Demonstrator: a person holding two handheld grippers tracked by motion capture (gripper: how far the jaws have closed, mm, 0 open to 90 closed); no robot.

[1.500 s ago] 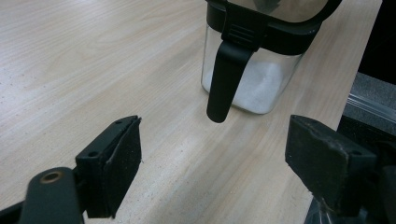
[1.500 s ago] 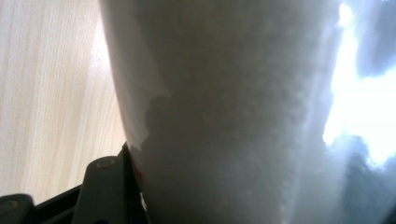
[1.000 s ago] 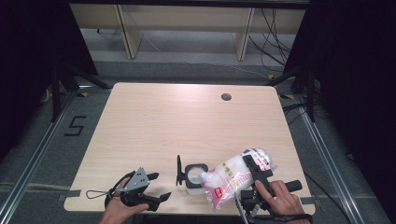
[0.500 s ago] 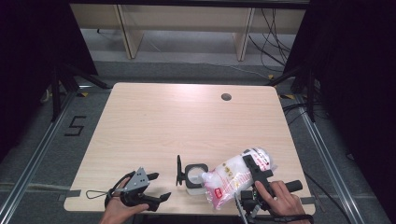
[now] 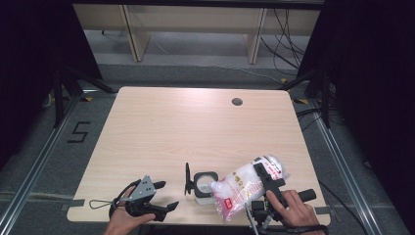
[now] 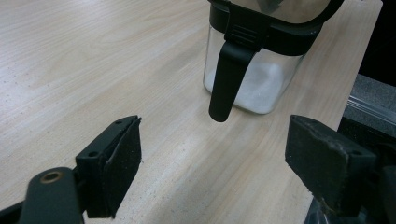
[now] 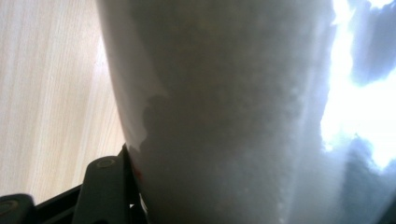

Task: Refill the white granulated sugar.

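nothing has shifted between the earlier high views and this one: both hands sit where they were at the bottom edge, so the pour looks paused, or running as a slow, steady tip, rather than finished.

nearest, at lower right of the high view, the right tongs (image 5: 268, 172) are clenched on the soft, crinkled clear plastic bag of white granules with red print (image 5: 244, 187), which lies tilted with its lower end just over the small square clear glass jar with black rim (image 5: 204, 183). in the right gripper view the bag (image 7: 224, 112) is a pale, grainy mass pressed against the left jaw.

at lower left, the left tongs (image 5: 166, 195) stand released, jaws wide and holding nothing; their pads (image 6: 122, 158) look rough and foam-like. just beyond them the jar (image 6: 254, 70) holds a low layer of white grains, its black flip lid (image 5: 187, 178) standing up.

farther off stretches the smooth pale wood-grain bench (image 5: 195, 122) with a round cable hole (image 5: 237, 102).
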